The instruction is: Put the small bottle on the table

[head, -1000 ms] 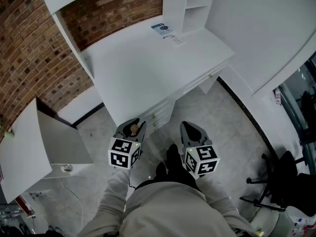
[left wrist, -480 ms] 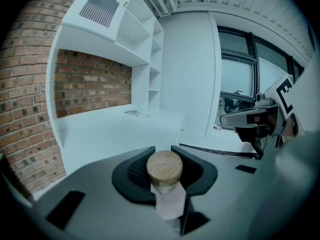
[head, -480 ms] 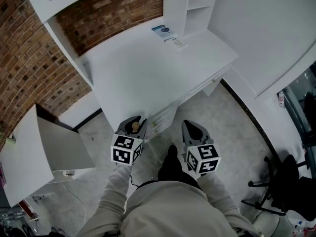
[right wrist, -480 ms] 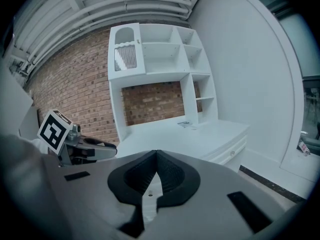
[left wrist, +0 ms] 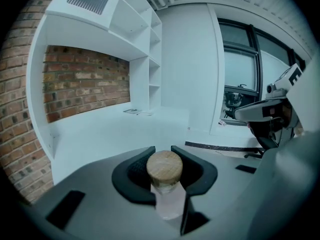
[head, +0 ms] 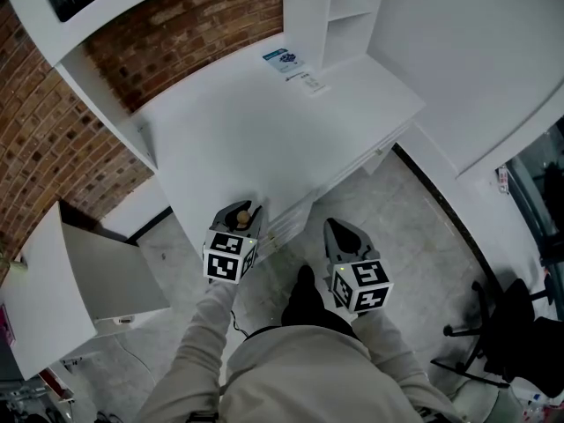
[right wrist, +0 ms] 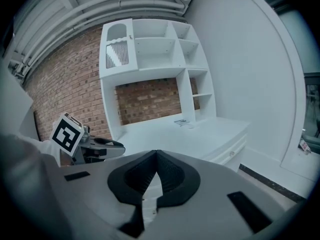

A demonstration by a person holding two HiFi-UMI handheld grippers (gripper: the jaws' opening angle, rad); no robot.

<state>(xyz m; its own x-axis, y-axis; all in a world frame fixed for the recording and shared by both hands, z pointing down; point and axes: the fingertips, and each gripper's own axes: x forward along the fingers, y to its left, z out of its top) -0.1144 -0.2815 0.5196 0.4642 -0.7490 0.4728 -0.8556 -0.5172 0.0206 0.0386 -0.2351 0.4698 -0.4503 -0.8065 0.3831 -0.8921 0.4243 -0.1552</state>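
Observation:
A small clear bottle (left wrist: 165, 189) with a round wooden cap (head: 243, 216) stands upright between the jaws of my left gripper (left wrist: 164, 163), which is shut on it. In the head view the left gripper (head: 240, 223) hangs at the front edge of the white desk (head: 264, 130), its tips just over the desktop. My right gripper (head: 342, 233) is held beside it, lower right, over the floor in front of the desk drawers. Its jaws (right wrist: 156, 170) meet at the tips with nothing between them.
Papers (head: 291, 64) lie at the back of the desk near white shelves (head: 339, 16). A brick wall (head: 53, 139) runs behind and left. An open white cabinet door (head: 44, 289) is at left, an office chair (head: 502, 324) at right. Desk drawers (head: 291, 218) face me.
The left gripper with the bottle has moved forward, from over the floor to the desk's front edge. The right gripper has hardly moved.

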